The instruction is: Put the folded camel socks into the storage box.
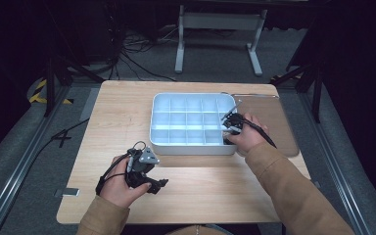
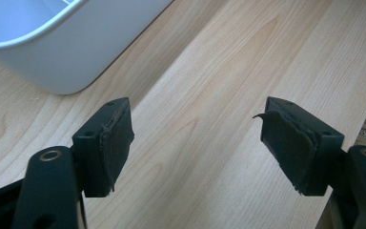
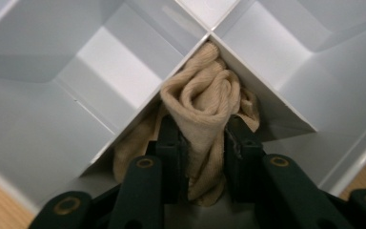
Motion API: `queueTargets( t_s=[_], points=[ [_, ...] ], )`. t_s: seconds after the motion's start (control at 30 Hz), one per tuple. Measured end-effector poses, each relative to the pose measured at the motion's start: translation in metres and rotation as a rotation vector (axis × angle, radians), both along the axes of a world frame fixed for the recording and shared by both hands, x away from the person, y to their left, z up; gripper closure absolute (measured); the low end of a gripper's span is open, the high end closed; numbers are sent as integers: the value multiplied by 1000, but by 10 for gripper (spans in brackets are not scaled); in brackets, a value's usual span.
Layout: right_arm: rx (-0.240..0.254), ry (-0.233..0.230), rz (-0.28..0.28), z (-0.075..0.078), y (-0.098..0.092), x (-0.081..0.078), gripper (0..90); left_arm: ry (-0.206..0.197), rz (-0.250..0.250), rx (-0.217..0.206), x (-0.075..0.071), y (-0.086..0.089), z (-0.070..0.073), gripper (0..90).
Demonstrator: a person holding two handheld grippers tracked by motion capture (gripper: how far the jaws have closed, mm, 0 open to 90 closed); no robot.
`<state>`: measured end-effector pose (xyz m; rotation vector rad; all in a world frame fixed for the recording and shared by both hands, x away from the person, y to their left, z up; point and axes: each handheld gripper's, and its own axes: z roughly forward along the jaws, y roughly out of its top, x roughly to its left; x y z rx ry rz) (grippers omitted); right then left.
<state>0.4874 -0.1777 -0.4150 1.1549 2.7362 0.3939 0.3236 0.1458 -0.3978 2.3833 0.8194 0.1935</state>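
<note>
From above, the right claw (image 1: 231, 128) dips into a near-right compartment of the white divided tray (image 1: 186, 147). Its own view reveals a bunched beige cloth (image 3: 205, 105) pinched between the jaws. The left claw (image 2: 198, 143) (resting over bare worktop (image 2: 248, 57)) stands spread, holding nothing.

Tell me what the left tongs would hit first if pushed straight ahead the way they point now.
Probably bare table top: the left tongs stand open over the wood, and the white divided tray lies off to one side of that line, though depth is unclear.
</note>
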Motion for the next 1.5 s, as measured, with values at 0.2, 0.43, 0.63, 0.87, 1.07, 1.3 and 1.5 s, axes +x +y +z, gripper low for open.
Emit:
queueTargets(
  t_s=[0.2,0.43,0.63,0.87,1.07,1.3,1.5],
  points=[
    [47,-38,8,16,-4,-8,575,8,-8,3,3,-1,0,265],
    [110,-91,20,41,-14,-19,562,4,-9,0,4,-3,0,261],
    [162,-134,24,52,-24,-29,535,10,-9,2,5,-3,0,261],
    [250,-193,70,61,-34,-46,507,12,-11,1,4,-3,1,261],
    [325,-222,78,68,-47,-62,490,14,-12,6,4,-3,1,261],
    [396,-268,130,76,-58,-81,452,7,-11,2,5,-2,1,261],
    [436,-271,151,74,-65,-97,450,8,-9,2,4,-2,1,261]
  ],
)
